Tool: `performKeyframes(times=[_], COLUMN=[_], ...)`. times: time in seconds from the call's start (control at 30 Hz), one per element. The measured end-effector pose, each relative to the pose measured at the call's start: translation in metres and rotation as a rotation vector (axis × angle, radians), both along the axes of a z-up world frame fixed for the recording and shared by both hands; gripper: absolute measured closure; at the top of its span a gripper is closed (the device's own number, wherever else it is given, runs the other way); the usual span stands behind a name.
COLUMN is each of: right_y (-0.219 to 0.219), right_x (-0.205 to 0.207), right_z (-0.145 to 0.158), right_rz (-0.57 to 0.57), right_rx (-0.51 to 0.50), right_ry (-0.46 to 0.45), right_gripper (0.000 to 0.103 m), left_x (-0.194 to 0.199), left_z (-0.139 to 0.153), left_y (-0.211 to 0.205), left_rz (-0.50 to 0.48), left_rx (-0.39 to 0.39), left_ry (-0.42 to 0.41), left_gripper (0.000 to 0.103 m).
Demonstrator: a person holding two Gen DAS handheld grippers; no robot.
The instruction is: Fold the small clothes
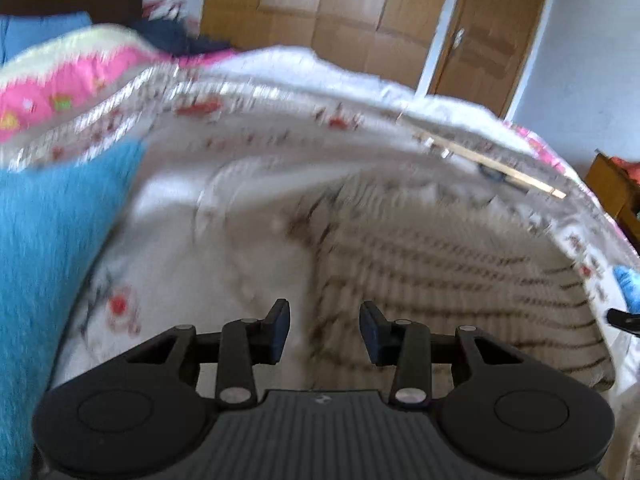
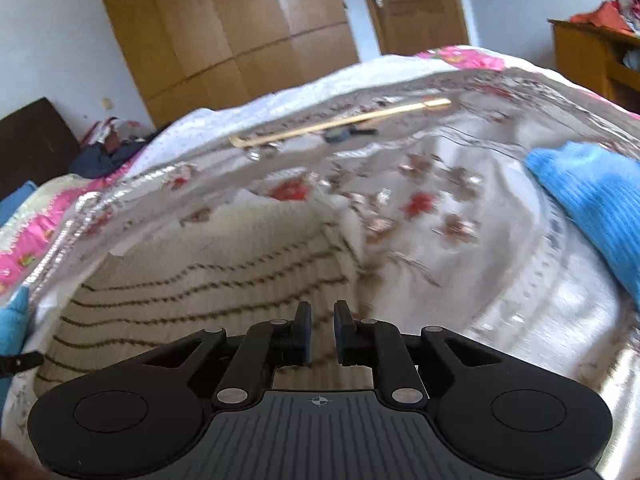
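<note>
Wooden wardrobe doors and a pale wall stand behind a bed (image 2: 500, 240) covered in a white, red-flowered spread, with a cream knitted garment (image 2: 208, 272) lying on it.

Both views are blurred, so fine detail is hard to read. Seen from the right wrist, the cream garment with thin dark stripes lies flat toward the near edge of the bed, and the right gripper (image 2: 319, 330) hangs over its near right part with its fingers drawn close, a narrow gap left between them; whether they pinch any knit, I cannot tell. Over the garment's near left part the left gripper (image 1: 324, 332) holds its fingers clearly apart, with nothing seen clamped between them. A blue garment (image 2: 596, 204) lies toward the bed's right side, and a thin wooden stick (image 2: 340, 122) rests near the far edge.
</note>
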State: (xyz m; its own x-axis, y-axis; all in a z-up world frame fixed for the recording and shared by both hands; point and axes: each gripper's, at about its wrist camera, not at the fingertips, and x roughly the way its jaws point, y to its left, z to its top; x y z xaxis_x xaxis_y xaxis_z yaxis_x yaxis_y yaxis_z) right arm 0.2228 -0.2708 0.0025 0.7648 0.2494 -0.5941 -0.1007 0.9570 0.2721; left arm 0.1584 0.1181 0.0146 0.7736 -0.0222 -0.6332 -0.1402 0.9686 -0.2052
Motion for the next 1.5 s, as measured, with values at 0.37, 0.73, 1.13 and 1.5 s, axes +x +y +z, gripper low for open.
performKeyframes(times=[0.37, 0.73, 1.13, 1.5], right_y=[0.023, 0.028, 0.047, 0.127], right_x=[0.047, 0.017, -0.003, -0.004], right_z=[-0.034, -0.016, 0.003, 0.004], right_rz=[-0.022, 0.010, 0.049, 0.221], right_rx=[-0.117, -0.066, -0.113, -0.173], right_ry=[0.015, -0.068, -0.035, 0.045], right_gripper=[0.093, 0.087, 0.086, 0.083], left_x=[0.030, 0.009, -0.012, -0.021], left_z=[-0.039, -0.035, -0.034, -0.041], left_y=[-0.027, -0.022, -0.013, 0.006], left_rz=[-0.064, 0.020, 0.088, 0.094], left_rx=[0.005, 0.005, -0.030, -0.146], left_ry=[0.045, -0.015, -0.011, 0.018], left_gripper=[0.054, 0.054, 0.054, 0.051])
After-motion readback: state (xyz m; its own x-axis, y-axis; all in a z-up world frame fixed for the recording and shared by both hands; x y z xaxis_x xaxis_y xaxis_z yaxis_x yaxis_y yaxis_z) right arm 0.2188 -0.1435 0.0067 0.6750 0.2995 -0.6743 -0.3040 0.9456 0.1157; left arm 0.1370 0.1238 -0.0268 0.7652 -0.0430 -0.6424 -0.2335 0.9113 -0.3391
